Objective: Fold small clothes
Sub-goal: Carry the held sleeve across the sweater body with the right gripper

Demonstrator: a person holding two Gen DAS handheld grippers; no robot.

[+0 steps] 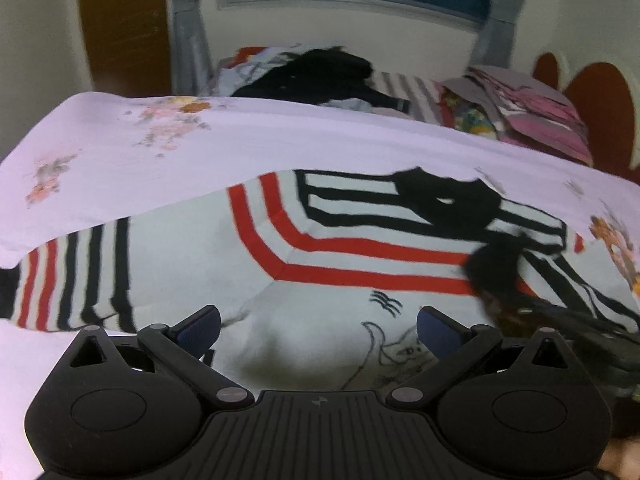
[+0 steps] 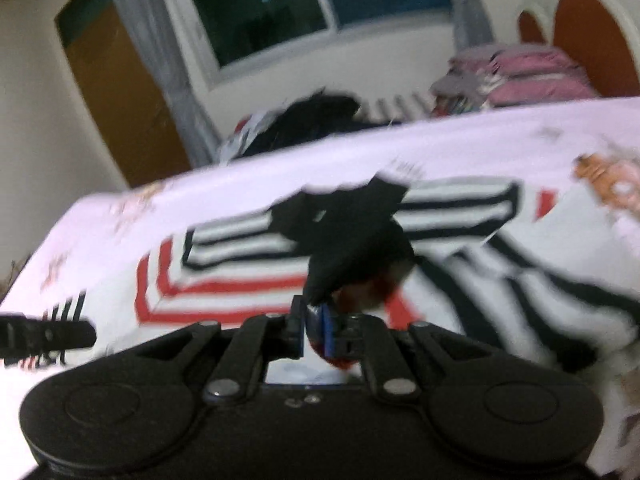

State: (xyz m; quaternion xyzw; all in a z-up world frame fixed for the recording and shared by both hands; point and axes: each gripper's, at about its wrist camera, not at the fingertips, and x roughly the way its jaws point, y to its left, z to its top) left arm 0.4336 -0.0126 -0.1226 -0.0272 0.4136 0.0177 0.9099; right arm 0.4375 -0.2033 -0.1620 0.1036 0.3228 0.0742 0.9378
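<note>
right claw [image 2: 314, 330] is seen nearly closed, its blue pads pinched on a dark, black-edged bit of the striped sweater [image 2: 360, 256], most likely a sleeve cuff; the picture is blurred, so the exact part gripped cannot be told. left claw [image 1: 318, 330] is held with its jaws wide apart, nothing between them, hovering over the lower white front of the sweater near a small line drawing [image 1: 396, 352].

the sweater is spread face up on the bed [image 1: 120, 152], over a pale floral sheet. the body lies flat, the black collar [image 1: 444, 200] is turned to the far side, and one sleeve [image 1: 72, 272] is stretched out flat toward the left edge of the left wrist view. the other sleeve appears to be lifted and drawn across the chest.

the task is judged to be at an early stage: the garment is laid out, one sleeve fold seems under way, and no finished fold is visible. the outstretched sleeve and the body fold are left to be done. a heap of other clothes [image 1: 320, 76] at the far end of the bed is also left, apparently unfolded.
</note>
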